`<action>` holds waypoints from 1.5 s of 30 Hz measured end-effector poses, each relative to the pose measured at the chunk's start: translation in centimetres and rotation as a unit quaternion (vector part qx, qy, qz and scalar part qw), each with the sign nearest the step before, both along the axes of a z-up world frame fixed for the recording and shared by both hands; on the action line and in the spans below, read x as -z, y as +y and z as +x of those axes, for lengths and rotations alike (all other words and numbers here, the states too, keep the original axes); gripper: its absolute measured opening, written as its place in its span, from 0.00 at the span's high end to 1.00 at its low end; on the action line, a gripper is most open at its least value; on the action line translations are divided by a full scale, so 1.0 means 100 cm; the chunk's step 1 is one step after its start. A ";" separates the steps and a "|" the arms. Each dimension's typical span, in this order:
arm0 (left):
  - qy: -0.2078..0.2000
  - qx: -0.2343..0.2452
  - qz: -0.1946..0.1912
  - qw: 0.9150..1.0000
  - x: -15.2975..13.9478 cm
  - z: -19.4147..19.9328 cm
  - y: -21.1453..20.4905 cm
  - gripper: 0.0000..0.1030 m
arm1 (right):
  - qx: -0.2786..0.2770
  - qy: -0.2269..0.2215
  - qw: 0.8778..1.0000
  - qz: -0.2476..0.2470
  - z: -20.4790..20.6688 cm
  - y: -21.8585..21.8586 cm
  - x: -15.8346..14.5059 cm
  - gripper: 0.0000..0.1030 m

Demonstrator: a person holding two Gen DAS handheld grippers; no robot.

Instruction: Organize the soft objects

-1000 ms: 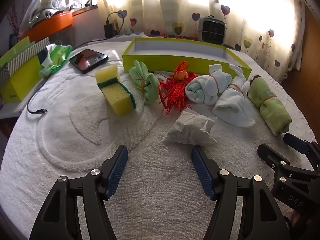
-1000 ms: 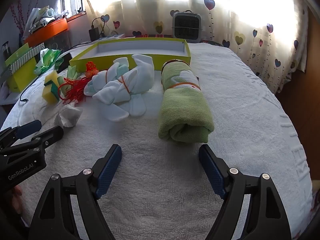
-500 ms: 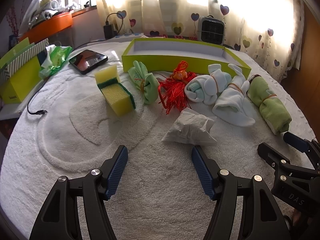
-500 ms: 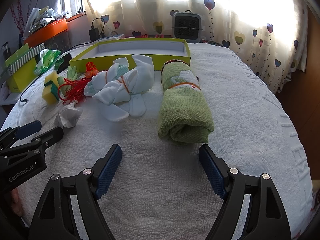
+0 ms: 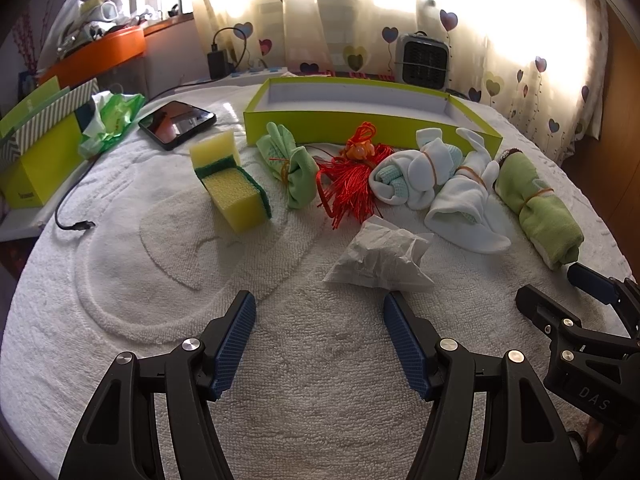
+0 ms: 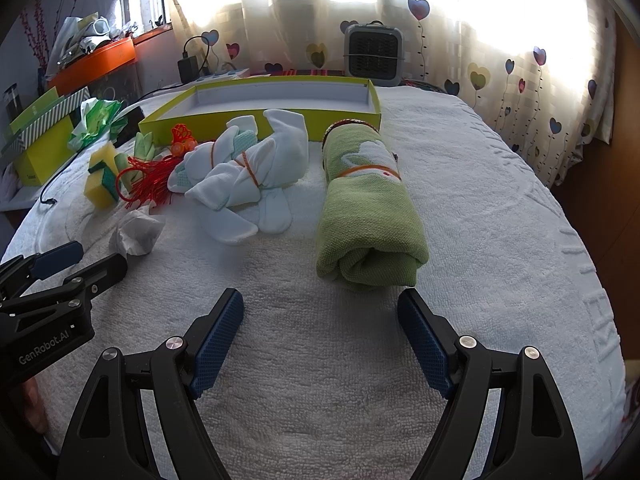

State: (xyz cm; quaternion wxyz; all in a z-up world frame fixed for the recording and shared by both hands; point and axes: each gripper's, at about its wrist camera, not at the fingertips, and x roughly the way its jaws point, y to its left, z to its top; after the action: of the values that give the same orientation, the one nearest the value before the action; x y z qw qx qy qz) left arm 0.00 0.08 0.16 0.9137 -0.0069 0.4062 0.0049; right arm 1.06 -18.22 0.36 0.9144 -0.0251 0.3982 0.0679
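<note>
Your left tool [image 5: 318, 344] hangs over the white towel-covered tabletop [image 5: 120, 280] with its blue pads spread wide and nothing between them. The crumpled white tissue [image 5: 380, 256] lies just ahead of it at about 1 o'clock, near the right pad but not touching it.

Your right tool [image 6: 320, 344] is spread just as wide and also empty. The rolled green towel [image 6: 368, 216], bound with an orange band, lies just ahead at 12 to 1 o'clock, its rolled end facing you.

In the left wrist view the soft things sit in a row in front of the lime-green tray [image 5: 372, 118], which stands at 12 o'clock. From 10 toward 2 o'clock: the yellow sponge [image 5: 230, 186] with a green scrub layer, the pale green glove bundle [image 5: 290, 170], the red tassel [image 5: 352, 184], and two white sock bundles [image 5: 436, 178] tied with orange bands, then the green towel. A dark phone [image 5: 176, 124] lies at 10 o'clock, well apart from the row.
</note>
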 end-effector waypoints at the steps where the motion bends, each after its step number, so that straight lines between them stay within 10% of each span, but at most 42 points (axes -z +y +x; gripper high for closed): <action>1: 0.000 0.000 0.000 1.000 0.000 0.000 0.000 0.36 | 0.000 0.000 1.000 0.000 0.000 0.000 0.000 0.23; 45: 0.008 0.012 0.000 1.000 -0.007 0.000 0.000 0.36 | -0.002 0.002 1.000 -0.001 0.001 -0.002 -0.001 0.23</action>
State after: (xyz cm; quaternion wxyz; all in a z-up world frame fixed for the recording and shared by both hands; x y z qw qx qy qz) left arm 0.00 0.06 0.87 0.9106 -0.0022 0.4133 -0.0056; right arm 1.20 -18.43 0.45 0.9136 -0.0266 0.3997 0.0695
